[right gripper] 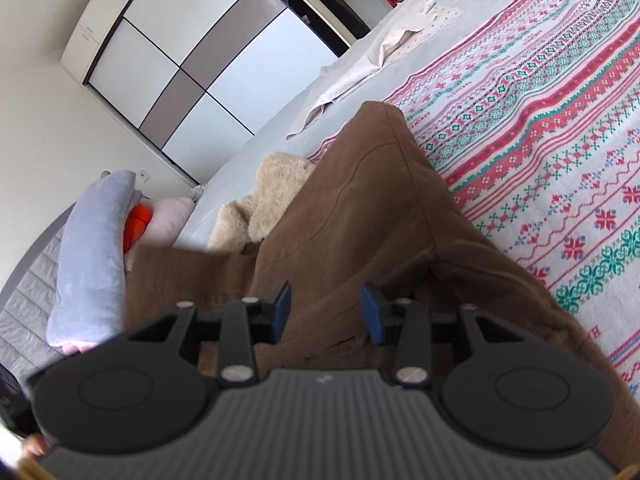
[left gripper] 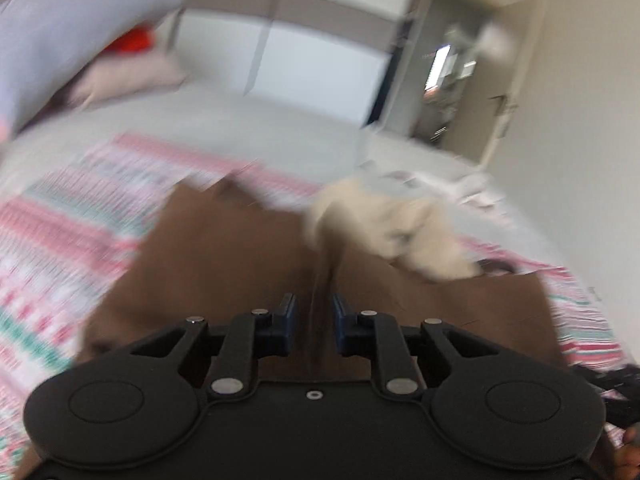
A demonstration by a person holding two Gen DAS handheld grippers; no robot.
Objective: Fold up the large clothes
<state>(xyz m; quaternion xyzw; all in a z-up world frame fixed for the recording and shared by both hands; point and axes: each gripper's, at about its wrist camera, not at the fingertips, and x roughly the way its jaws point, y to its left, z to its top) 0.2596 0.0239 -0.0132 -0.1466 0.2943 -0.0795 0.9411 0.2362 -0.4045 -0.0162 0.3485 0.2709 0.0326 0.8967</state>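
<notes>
Left gripper [left gripper: 314, 322] is pinching a ridge of the brown coat [left gripper: 224, 264], which is stretching straight ahead, while right gripper [right gripper: 326, 312] is straddling the cloth, grip unclear.

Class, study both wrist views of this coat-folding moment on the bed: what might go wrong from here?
1. The left claw seems to pinch only a narrow ridge of the brown coat; a pull may slip it free.
2. The fleece lining bunches beyond it and could get trapped in a lumpy fold.
3. The right claw has coat between its pads without clearly pressing, so that side may sag.
</notes>
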